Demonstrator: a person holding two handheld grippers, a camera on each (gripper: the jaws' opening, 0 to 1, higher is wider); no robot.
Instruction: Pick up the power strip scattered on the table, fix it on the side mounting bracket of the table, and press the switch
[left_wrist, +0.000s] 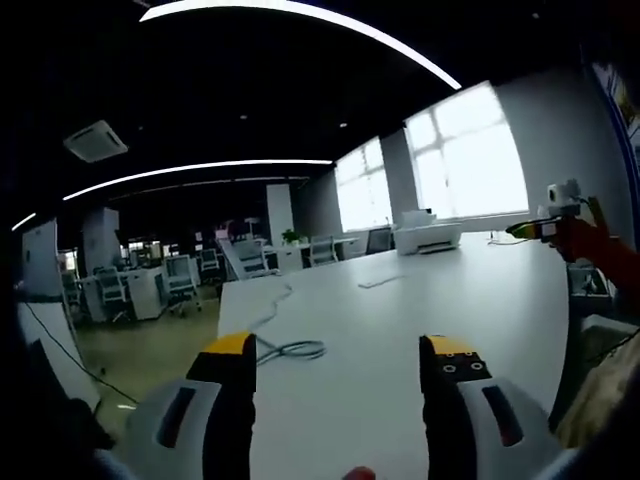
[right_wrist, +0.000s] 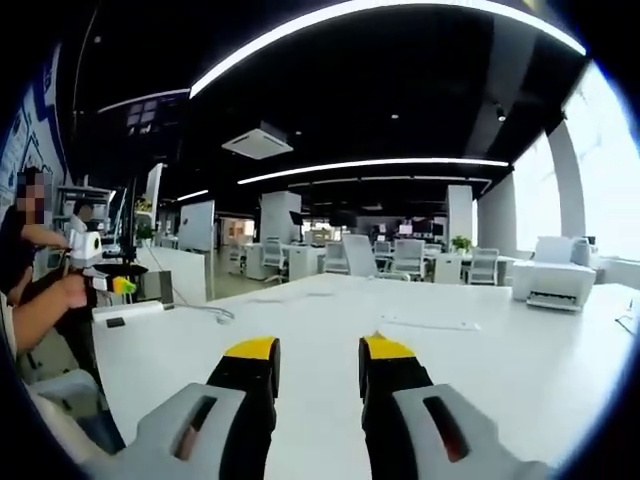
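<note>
Seen as the left gripper view looks down a long white table (left_wrist: 480, 300): holds the left gripper (left_wrist: 340, 350) over the near end, jaws spread wide, nothing between them. Lies just beyond the left jaw tip, on the top, a coiled grey cable (left_wrist: 290, 348), trailing off toward the far edge. Rests flat farther up the table, well apart from the jaws, a thin pale bar, probably the power strip (left_wrist: 380, 281), though too small to be sure. Stands at the far end, by the window, a white printer (left_wrist: 428, 232).

Right gripper view: hangs the right gripper (right_wrist: 320, 350) over the same table (right_wrist: 300, 310), jaws parted by a narrower gap, gripping nothing. Lies ahead and a little right, clear of the tips, the same flat strip (right_wrist: 430, 323). Sits at the far right the printer (right_wrist: 553, 282). Stands at the left edge a person (right_wrist: 40, 290).
</note>
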